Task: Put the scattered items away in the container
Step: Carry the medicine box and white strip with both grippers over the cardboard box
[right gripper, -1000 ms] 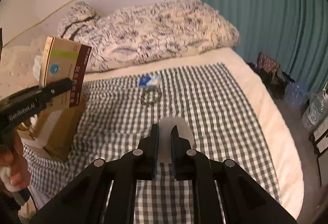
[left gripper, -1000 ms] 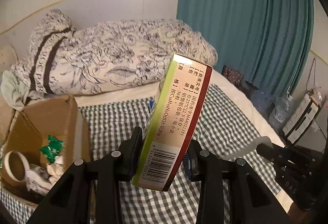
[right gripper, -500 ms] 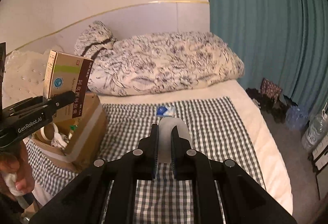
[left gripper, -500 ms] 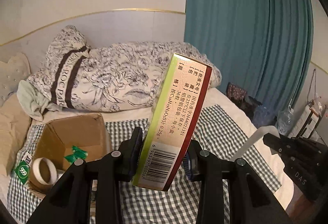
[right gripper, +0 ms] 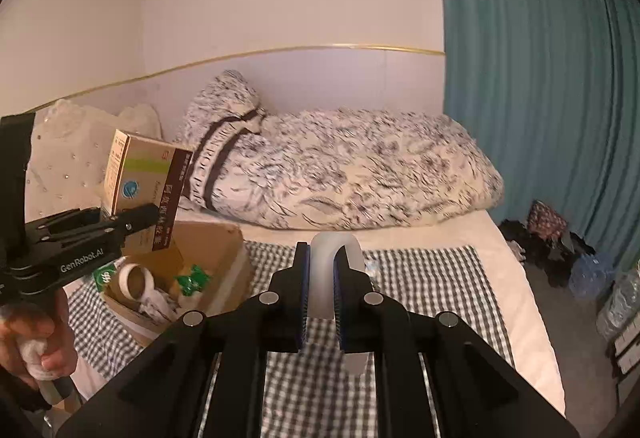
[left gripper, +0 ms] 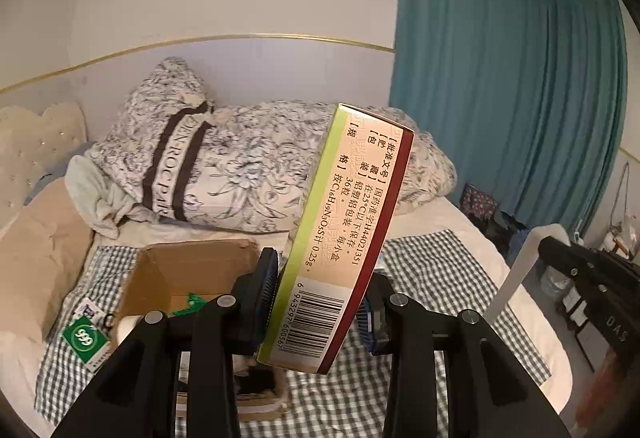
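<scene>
My left gripper (left gripper: 320,298) has its jaws clenched on one tan-and-green cardboard medicine box (left gripper: 344,238), gripped near its barcode end, tilted, above the open brown cardboard container (right gripper: 208,250) on the checked bed cover (right gripper: 432,278). My right gripper (right gripper: 320,290) has its jaws clamped on one translucent white tape ring (right gripper: 334,250), upright between the pads. In the container: one tan tape roll (right gripper: 136,280), one green packet (right gripper: 192,278). Beside it, one green "999" packet (left gripper: 86,336).
</scene>
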Available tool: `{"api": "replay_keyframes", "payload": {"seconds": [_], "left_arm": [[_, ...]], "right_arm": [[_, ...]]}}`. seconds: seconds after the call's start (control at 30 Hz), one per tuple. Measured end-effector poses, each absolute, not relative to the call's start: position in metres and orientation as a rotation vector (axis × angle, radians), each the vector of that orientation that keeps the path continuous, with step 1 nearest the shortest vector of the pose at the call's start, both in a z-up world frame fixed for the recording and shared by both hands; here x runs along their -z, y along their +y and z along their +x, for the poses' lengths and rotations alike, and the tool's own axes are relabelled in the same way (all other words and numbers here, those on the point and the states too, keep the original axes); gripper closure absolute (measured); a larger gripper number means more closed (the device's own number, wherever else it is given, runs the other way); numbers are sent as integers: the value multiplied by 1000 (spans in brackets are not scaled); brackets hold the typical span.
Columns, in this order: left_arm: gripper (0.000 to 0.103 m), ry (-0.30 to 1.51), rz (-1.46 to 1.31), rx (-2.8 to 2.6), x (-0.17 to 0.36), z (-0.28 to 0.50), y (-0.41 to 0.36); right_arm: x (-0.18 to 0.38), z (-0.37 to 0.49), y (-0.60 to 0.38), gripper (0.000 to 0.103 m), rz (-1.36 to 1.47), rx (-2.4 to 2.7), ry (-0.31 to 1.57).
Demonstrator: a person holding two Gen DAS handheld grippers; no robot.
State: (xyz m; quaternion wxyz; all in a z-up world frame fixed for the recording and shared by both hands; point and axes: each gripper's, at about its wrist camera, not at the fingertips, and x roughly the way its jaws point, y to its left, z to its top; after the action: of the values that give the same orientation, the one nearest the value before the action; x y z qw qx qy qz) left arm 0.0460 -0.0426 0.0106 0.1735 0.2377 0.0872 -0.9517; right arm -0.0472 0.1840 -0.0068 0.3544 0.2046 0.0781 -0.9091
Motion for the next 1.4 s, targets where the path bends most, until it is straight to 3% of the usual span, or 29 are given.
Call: {"api": "replay_keyframes", "payload": {"seconds": [0.6,1.4], "left_arm": [[67,369,721,2532,23,75,-157],[67,498,883,2429,109,59,-233]], "right_arm": [[0,-22,65,93,443,2134,198],[75,-26,-83,93,578,1931,333]]}}
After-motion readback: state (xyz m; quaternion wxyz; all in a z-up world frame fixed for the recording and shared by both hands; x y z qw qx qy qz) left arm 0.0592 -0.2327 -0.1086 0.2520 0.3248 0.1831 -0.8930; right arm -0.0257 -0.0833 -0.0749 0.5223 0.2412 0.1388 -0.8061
